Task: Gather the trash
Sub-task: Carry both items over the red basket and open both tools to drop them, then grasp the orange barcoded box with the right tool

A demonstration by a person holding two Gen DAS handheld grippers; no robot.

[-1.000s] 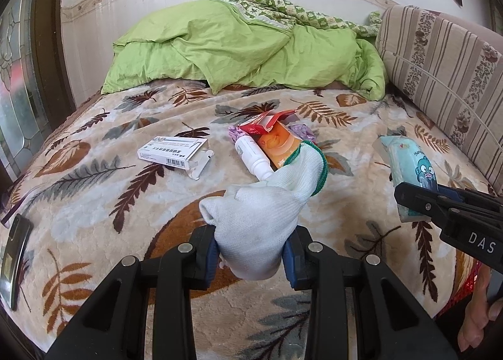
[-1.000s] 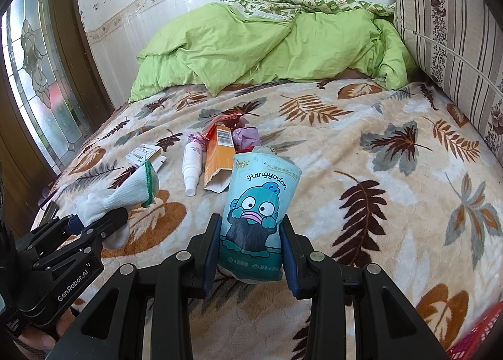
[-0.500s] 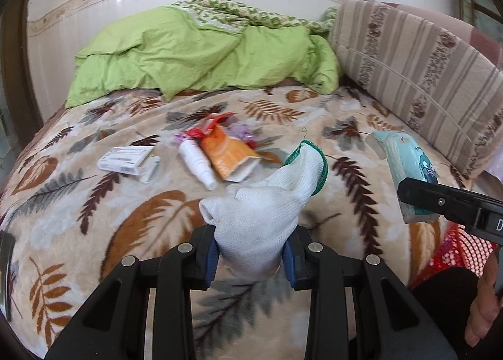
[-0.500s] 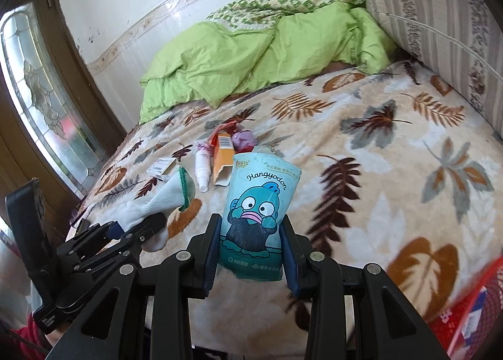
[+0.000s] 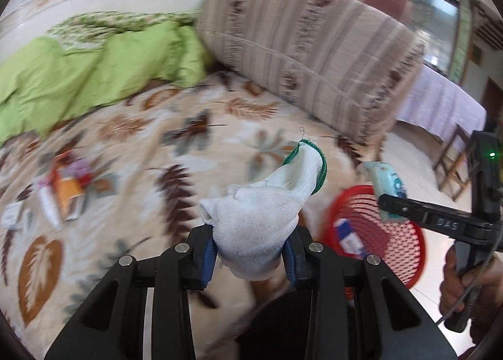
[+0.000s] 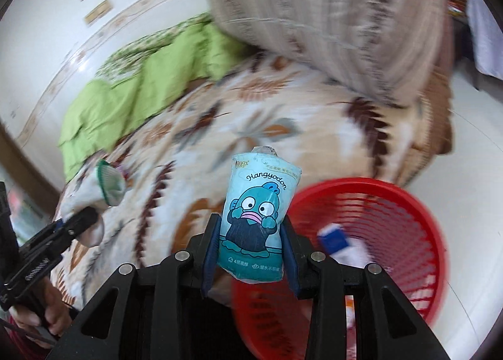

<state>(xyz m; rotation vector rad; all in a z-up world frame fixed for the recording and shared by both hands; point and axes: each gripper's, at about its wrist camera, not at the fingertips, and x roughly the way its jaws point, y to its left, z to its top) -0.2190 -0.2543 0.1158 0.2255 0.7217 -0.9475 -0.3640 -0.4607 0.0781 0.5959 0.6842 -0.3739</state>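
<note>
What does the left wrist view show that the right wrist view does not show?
Only the left wrist view shows the trash pile left on the bed and the wooden chair. Only the right wrist view shows the tissue pack label, reading Hangyodon. Both show the white glove in the left tongs, the right tongs gripping the pack, and the red basket.

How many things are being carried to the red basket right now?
2: a white glove in the left tongs, a tissue pack in the right tongs. The basket is beside the bed.
</note>
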